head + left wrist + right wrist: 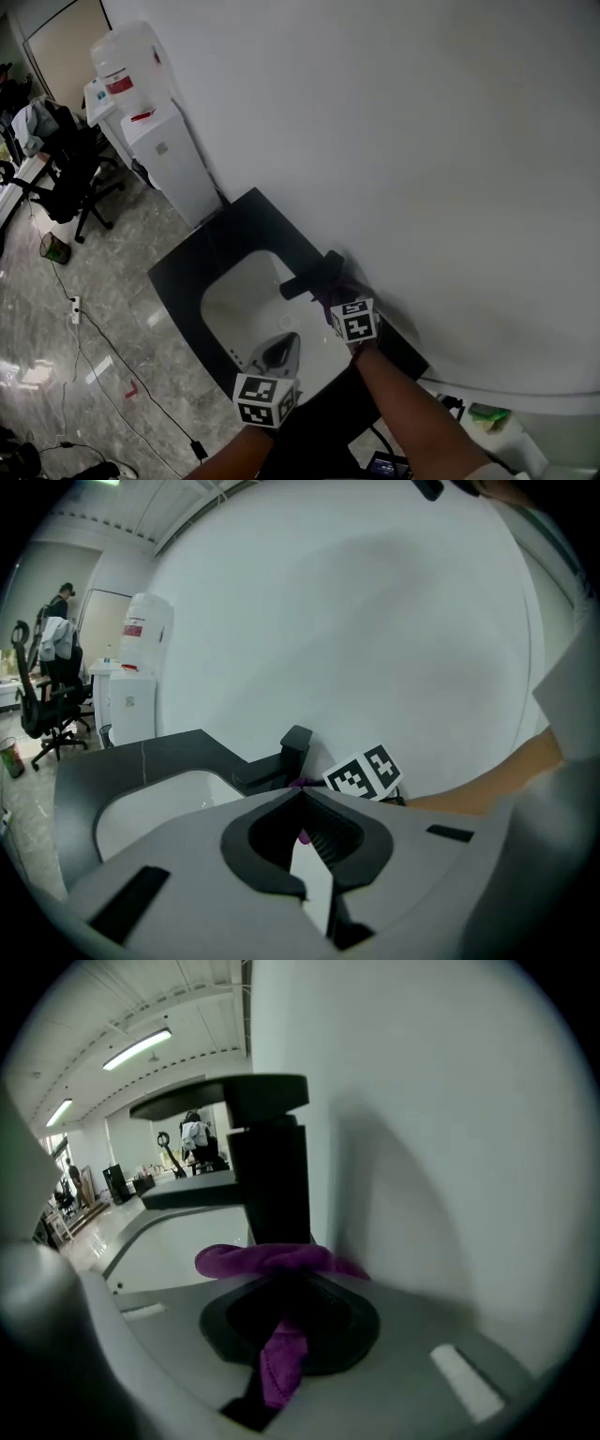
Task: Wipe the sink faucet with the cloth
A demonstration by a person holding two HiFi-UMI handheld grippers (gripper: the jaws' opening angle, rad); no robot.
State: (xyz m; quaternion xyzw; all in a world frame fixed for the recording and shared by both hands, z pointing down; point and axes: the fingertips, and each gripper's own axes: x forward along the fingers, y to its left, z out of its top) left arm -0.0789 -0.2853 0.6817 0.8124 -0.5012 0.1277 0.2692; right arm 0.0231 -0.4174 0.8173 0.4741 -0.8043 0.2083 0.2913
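Observation:
A black faucet [314, 272] stands at the back rim of the white sink [239, 305], close to the white wall. My right gripper [330, 292] is at the faucet's base, shut on a purple cloth [267, 1260]. In the right gripper view the cloth bunches against the foot of the faucet [272, 1176] and a tail of it hangs between the jaws of my right gripper [281, 1274]. My left gripper [279, 349] hovers over the sink's front edge, shut and holding nothing. From my left gripper [300, 794], the faucet [281, 761] lies ahead, with a sliver of cloth [302, 782] beside it.
The sink sits in a black countertop [202, 253]. A white water dispenser [150, 112] stands to the left along the wall, and an office chair [66, 178] beyond it. Cables run over the marble floor [103, 347]. A green item [487, 412] lies at the right.

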